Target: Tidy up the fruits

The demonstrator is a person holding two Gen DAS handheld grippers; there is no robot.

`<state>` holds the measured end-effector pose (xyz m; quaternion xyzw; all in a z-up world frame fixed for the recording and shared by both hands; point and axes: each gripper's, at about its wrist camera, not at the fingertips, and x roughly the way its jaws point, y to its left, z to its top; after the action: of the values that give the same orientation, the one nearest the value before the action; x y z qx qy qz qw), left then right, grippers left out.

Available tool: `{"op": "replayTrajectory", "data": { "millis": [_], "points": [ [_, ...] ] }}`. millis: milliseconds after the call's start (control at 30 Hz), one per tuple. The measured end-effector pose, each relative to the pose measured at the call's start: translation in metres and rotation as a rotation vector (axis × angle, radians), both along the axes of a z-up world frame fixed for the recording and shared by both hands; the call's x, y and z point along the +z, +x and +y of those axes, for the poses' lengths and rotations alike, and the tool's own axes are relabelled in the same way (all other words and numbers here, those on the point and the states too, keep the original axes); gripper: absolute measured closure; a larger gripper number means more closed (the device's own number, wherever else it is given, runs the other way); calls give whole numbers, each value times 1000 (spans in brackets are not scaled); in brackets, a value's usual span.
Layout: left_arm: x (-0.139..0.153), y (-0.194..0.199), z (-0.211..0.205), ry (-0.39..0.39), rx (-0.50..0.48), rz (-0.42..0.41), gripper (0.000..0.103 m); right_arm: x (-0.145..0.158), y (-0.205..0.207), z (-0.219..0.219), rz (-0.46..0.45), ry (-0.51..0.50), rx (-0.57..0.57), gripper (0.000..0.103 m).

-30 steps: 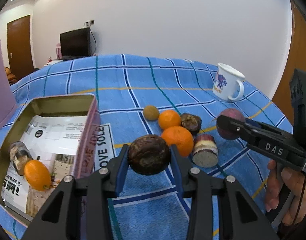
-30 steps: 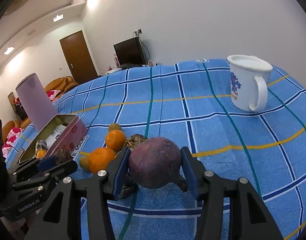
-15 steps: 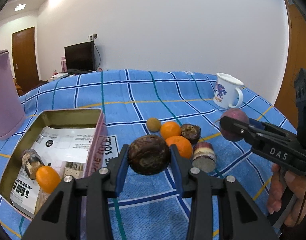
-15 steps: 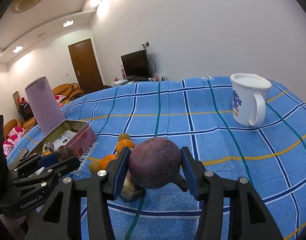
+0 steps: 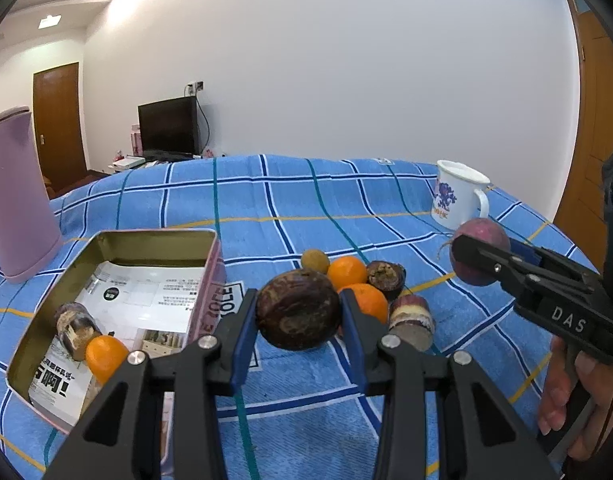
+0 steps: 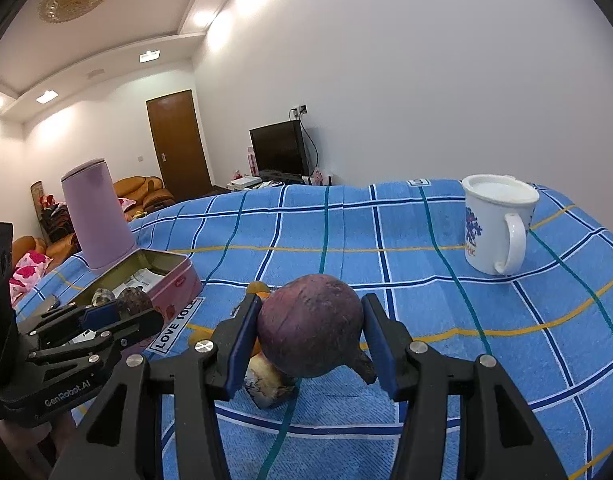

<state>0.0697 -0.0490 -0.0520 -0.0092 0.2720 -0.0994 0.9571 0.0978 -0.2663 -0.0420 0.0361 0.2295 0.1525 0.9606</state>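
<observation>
Gripping at the widest girth, the left gripper (image 5: 298, 314) clamps a wrinkled brown fruit (image 5: 298, 314), aloft just right of the open tin (image 5: 106, 240). The right gripper (image 6: 310, 334) clasps a purple fruit (image 6: 310, 326) likewise. Both appear light, rounded and firm-skinned; judged liable to roll if released. Remaining fruits lie on a soft blue checked cloth (image 5: 306, 200); a white mug (image 6: 494, 228) stands well apart in a lit room.

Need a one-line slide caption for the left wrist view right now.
Left gripper holds a brown passion fruit beside the open tin; right gripper carries a purple fruit.
</observation>
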Motion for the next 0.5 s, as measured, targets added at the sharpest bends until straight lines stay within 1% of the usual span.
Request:
{"op": "replayTrajectory", "data": {
  "millis": [333, 500],
  "points": [
    [3, -5, 3, -4, 25, -31, 62, 3, -8, 4, -42, -17, 1, 50],
    [5, -8, 4, -1, 38, -52, 62, 4, -11, 3, -57, -10, 4, 50]
  ]
}}
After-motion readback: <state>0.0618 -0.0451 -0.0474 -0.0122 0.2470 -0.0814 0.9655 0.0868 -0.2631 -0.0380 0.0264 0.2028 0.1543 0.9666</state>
